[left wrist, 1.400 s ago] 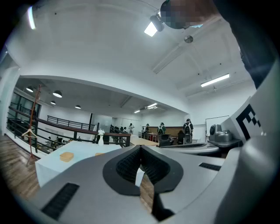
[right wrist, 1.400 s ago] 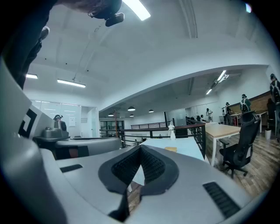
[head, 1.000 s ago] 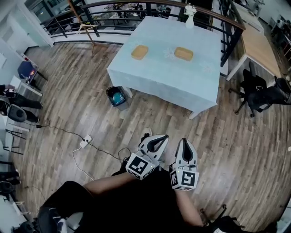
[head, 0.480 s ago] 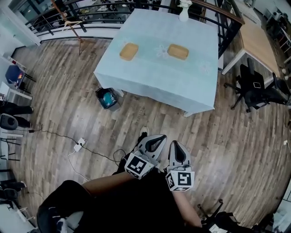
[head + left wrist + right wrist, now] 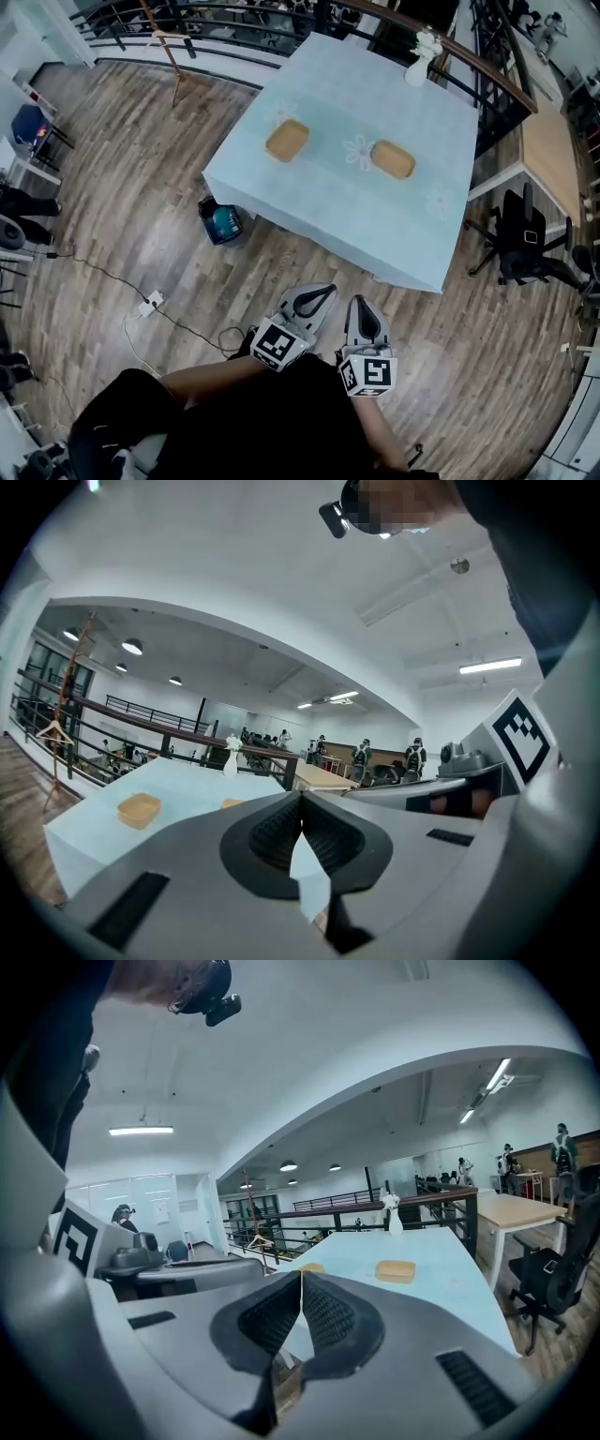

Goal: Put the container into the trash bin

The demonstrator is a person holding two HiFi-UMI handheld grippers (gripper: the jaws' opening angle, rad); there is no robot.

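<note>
I am holding my left tongs (image 5: 322, 292) and right tongs (image 5: 362, 305) side by side near my body, each closed at the tips and empty. On the far pale-blue cloth-covered bench (image 5: 375, 220), one shallow tan rectangular container (image 5: 287, 140) is lying left and a matching tan container (image 5: 393, 158) right. The small dark trash bin (image 5: 221, 222) is standing on the wooden floor (image 5: 122, 187) beside the bench's near-left corner.

containers (image 5: 287, 140) (image 5: 393, 158) 2 — trash bin (image 5: 220, 223) 1 — vase (image 5: 419, 66) 1 — table (image 5: 375, 220) 1
</note>
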